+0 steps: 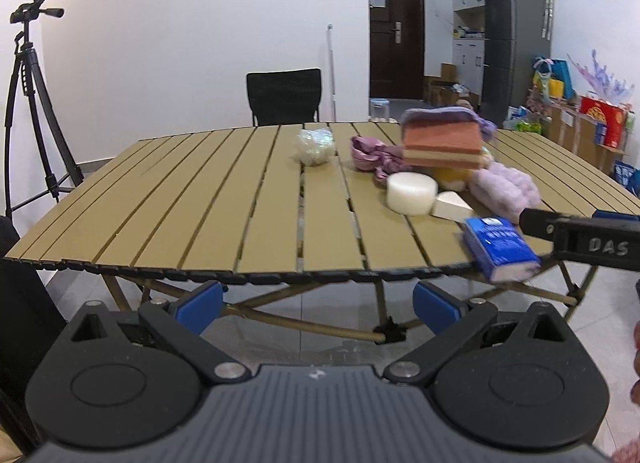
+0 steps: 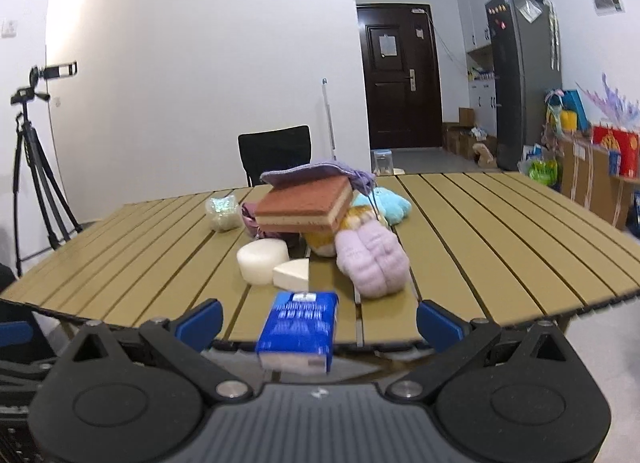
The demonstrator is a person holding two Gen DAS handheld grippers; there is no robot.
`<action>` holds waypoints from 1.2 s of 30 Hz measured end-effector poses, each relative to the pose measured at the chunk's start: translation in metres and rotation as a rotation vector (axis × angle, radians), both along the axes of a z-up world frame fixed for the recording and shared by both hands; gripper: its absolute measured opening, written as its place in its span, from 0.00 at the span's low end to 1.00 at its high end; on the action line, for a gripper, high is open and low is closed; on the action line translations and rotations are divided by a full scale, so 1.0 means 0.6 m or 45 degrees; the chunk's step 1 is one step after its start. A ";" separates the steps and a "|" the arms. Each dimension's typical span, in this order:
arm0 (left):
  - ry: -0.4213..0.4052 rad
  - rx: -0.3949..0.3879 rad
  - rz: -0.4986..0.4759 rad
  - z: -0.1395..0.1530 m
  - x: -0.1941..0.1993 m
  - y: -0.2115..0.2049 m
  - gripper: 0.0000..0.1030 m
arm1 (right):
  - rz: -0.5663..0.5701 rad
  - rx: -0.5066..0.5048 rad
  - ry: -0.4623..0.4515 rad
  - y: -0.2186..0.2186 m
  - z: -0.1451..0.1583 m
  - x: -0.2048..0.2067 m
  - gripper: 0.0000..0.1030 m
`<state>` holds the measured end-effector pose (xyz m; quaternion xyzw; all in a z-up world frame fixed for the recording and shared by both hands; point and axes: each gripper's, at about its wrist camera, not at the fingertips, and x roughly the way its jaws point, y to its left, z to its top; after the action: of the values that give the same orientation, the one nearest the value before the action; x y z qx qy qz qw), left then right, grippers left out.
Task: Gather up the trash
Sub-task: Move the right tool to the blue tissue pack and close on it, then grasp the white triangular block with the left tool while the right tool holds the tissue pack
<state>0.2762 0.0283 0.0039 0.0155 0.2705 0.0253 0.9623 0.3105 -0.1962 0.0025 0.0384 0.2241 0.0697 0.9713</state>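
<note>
A blue tissue pack (image 2: 298, 329) lies half over the table's near edge, between the wide-apart pads of my open right gripper (image 2: 318, 323), untouched. It also shows in the left wrist view (image 1: 500, 249), with the right gripper's finger beside it. Behind it lie a white foam disc (image 2: 262, 261), a white wedge (image 2: 292, 274), a brown sponge (image 2: 304, 209), soft plush items (image 2: 372, 263) and a crumpled clear wrapper (image 2: 222, 213). My left gripper (image 1: 318, 307) is open and empty, below and in front of the table edge.
The tan slatted folding table (image 1: 180, 203) fills the middle. A black chair (image 1: 284, 97) stands behind it. A tripod with a camera (image 1: 28, 75) stands at the left. A fridge (image 1: 514, 39) and boxes line the right wall.
</note>
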 end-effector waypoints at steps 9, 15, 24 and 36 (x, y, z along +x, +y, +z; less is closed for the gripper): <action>0.019 -0.032 0.036 -0.024 0.061 0.021 1.00 | 0.015 0.017 0.011 0.027 -0.051 0.073 1.00; 0.053 -0.059 0.014 -0.044 0.073 0.027 1.00 | 0.013 -0.007 0.004 0.042 -0.074 0.095 0.93; 0.063 -0.074 0.004 -0.048 0.078 0.026 1.00 | 0.030 -0.025 0.042 0.052 -0.091 0.107 0.68; 0.037 -0.111 -0.022 -0.031 0.091 -0.006 1.00 | 0.040 -0.025 0.051 0.043 -0.093 0.107 0.50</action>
<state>0.3309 0.0249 -0.0147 -0.0237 0.2852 0.0050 0.9582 0.3745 -0.1704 -0.0532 0.0267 0.2449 0.0821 0.9657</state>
